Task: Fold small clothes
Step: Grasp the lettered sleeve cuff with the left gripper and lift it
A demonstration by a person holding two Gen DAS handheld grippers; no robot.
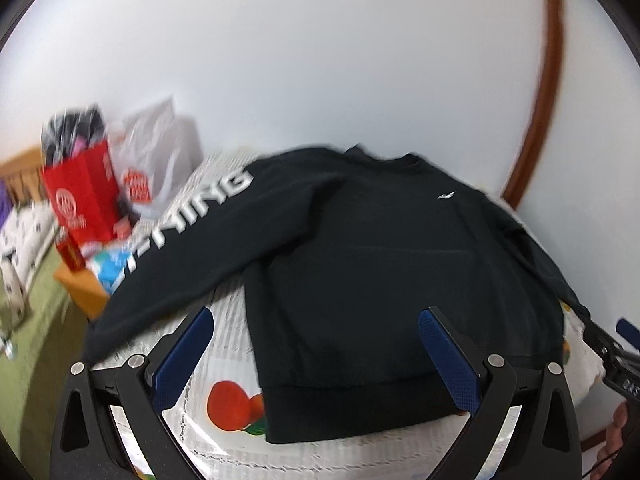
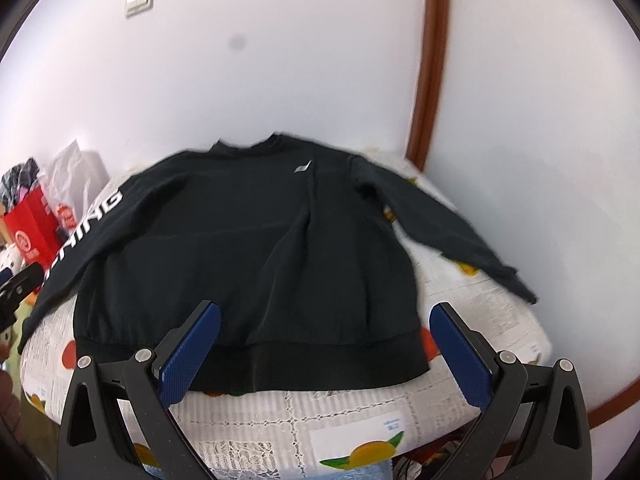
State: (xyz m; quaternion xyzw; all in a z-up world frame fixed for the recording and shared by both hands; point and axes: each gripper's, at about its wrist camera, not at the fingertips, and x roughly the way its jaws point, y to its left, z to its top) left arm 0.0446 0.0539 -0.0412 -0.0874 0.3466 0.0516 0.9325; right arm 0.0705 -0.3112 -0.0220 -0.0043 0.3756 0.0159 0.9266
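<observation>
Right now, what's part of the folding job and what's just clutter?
Job:
black sweatshirt, spread flat
left gripper, open
right gripper, open
fruit-print tablecloth under it

Clutter:
red bag
white plastic bag
wall switch

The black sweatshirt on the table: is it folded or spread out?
Spread out. The black sweatshirt lies flat, both sleeves extended sideways, hem and collar visible.

Your colours: black sweater (image 2: 240, 240) on fruit-print cloth (image 2: 344, 412).
White lettering runs down its nine-o'clock sleeve (image 1: 192, 216); your pads (image 1: 184, 356) are blue, the bag (image 1: 80, 196) red.
</observation>
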